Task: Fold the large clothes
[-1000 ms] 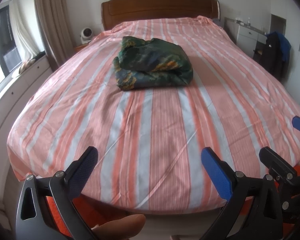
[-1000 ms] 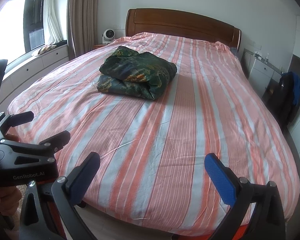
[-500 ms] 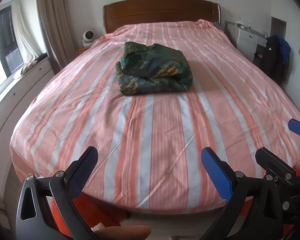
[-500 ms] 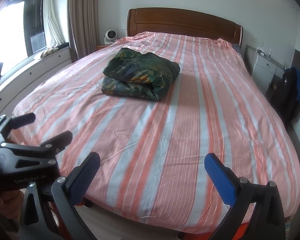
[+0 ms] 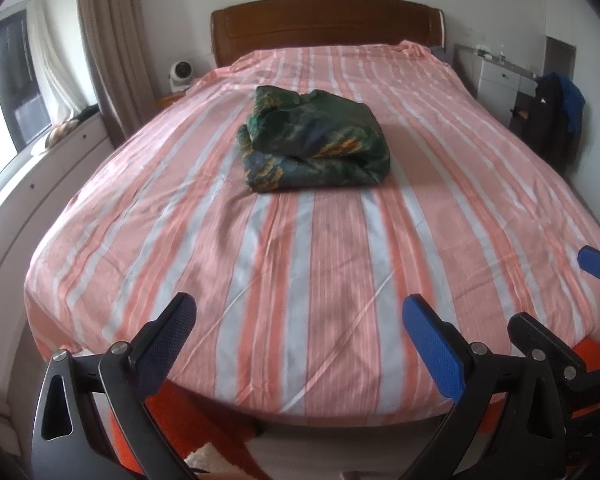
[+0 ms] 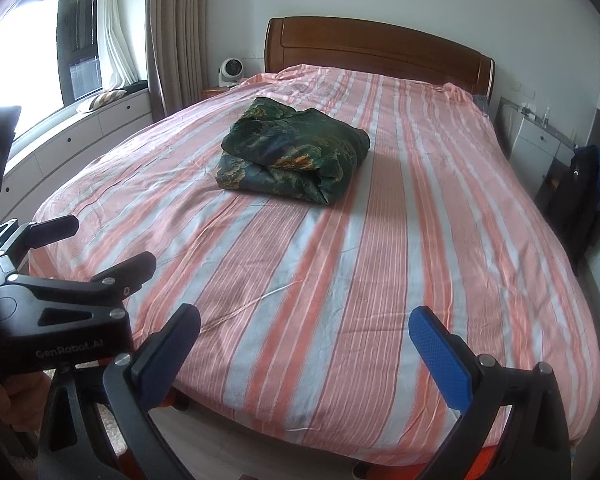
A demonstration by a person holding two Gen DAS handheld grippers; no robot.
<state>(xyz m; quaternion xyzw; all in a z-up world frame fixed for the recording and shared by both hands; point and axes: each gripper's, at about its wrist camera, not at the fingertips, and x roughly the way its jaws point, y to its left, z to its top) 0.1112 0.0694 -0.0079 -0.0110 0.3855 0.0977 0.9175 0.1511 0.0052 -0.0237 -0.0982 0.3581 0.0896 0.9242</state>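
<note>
Garment, a dark green patterned cloth bundle (image 5: 315,140), looks folded at 12 o'clock mid-bed; both grippers, left (image 5: 300,336) & right (image 6: 305,336), fingers spread, empty: hold clear, don't snag striped pink bedsheet (image 5: 300,264)

The bed (image 5: 300,280) wears matt striped cotton-like cloth, the folded garment (image 5: 316,144) is soft printed fabric, the headboard (image 5: 324,24) is glossy wood, and the left tool (image 5: 300,340) has textured blue pads (image 5: 432,344).

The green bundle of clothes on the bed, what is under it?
The green bundle lies on the striped bedsheet, around the middle of the bed. Only stripes show around it. Whatever is directly beneath is covered by the cloth.
</note>
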